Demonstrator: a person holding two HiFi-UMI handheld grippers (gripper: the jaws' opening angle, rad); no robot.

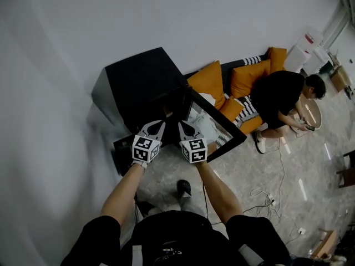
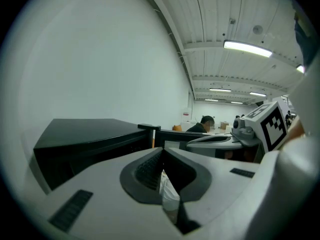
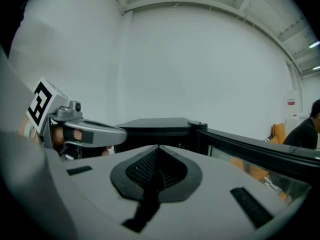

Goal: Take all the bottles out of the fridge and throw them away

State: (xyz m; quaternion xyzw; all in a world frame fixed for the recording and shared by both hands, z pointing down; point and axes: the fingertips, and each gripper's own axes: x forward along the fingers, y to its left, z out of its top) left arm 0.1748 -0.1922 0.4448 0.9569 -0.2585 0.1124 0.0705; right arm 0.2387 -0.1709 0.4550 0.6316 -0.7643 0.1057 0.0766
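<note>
Fingers of the left gripper are pressed together at their tips. A pale patch shows through the slit behind the tips, and I cannot tell what it is. Those of the right gripper are closed too, dark pad against dark pad, with nothing between them.

From the head view, the left gripper and right gripper are held side by side at the ends of two bare forearms. They are close to each other but apart, and both point away from the person. Each one appears at the edge of the other's view.

Just beyond the tips stands the fridge, a low black box against the pale wall on the left. Its glass-fronted door is swung open to the right. The inside is dark. Some pale shapes show at the door, but whether they are bottles cannot be told. Neither gripper touches the fridge.

Behind the door, farther right, a dark sofa carries orange cushions. A seated person in dark clothes bends forward at its far end. A thin cable trails over the pale glossy floor on the right. White containers stand by the wall at the far right.
</note>
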